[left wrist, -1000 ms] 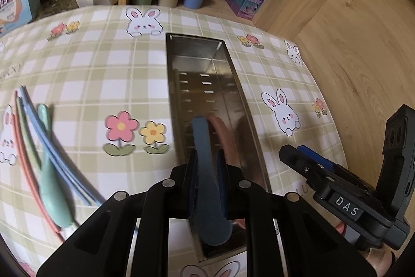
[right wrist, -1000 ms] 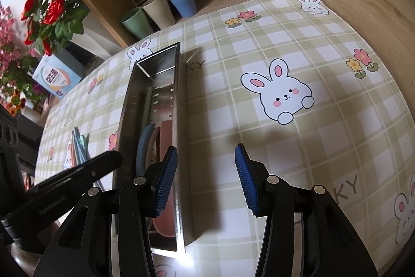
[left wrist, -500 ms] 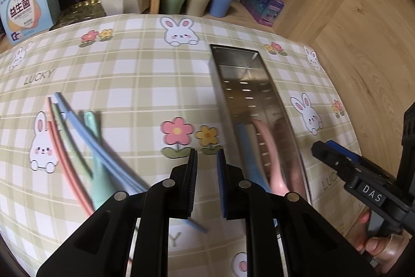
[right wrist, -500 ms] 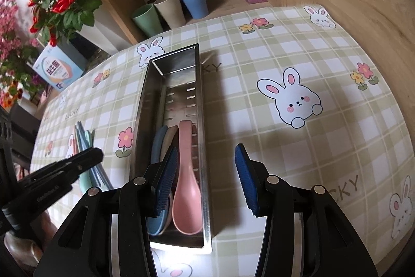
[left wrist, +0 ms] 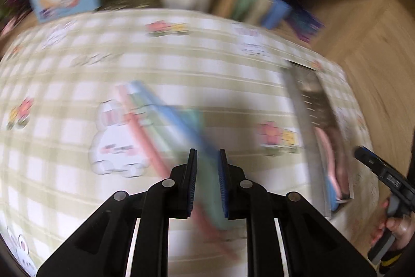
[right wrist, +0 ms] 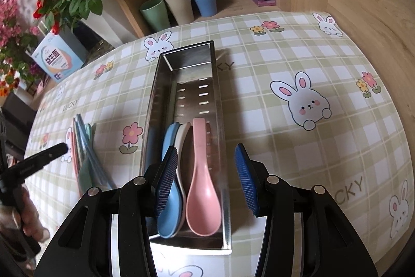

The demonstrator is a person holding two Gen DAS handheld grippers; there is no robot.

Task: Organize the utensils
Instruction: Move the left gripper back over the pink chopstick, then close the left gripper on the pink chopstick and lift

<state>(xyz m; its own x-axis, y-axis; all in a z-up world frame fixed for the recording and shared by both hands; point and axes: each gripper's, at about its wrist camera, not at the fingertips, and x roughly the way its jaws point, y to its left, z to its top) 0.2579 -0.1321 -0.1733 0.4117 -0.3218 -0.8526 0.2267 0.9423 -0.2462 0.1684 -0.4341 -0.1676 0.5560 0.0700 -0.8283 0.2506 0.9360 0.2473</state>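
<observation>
The steel tray (right wrist: pixel 186 100) holds three spoons: pink spoon (right wrist: pixel 203 188), cream spoon (right wrist: pixel 181 136), blue spoon (right wrist: pixel 168 139) (bowls nearest me). Left of the tray, the left tongs (left wrist: pixel 207 173) stand slightly apart over loose chopsticks (right wrist: pixel 83 147); the right tongs (right wrist: pixel 205 181) gape wide, empty.

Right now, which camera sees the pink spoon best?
The right wrist view: the pink spoon lies sharp and whole in the steel tray, beside the blue spoon. The left wrist view is motion-blurred, showing only a pink smear at the tray's near end.
</observation>
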